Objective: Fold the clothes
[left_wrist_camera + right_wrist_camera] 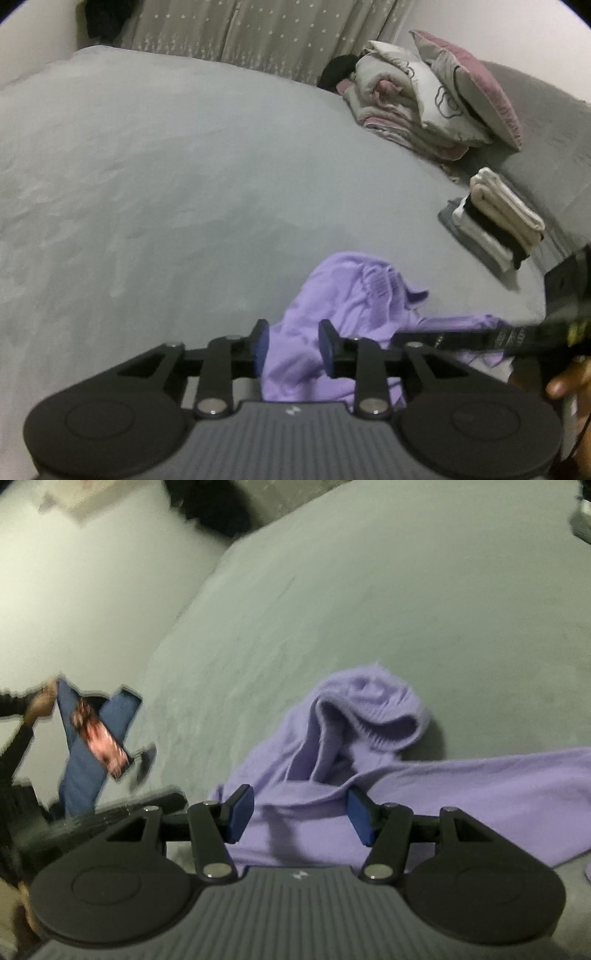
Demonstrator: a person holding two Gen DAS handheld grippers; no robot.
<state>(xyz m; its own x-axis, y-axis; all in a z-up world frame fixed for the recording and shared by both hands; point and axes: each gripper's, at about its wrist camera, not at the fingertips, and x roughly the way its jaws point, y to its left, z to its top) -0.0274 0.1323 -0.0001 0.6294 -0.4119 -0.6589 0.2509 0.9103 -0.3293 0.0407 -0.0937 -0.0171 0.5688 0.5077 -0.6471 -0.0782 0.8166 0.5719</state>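
Observation:
A crumpled lilac garment (343, 310) lies on the grey bed (166, 166). In the right wrist view the same garment (369, 753) shows a ribbed opening bunched up and a flat part spreading right. My left gripper (293, 345) is open, its blue pads on either side of the cloth's near part, just above it. My right gripper (301, 818) is open over the garment's near edge, holding nothing. The other gripper's black body (565, 295) shows at the right edge of the left wrist view.
A stack of folded clothes (495, 218) sits at the bed's right side. Pillows and a rolled quilt (428, 96) lie at the head of the bed. A curtain (258, 29) hangs behind. The bed's left edge and floor (74, 590) show in the right wrist view.

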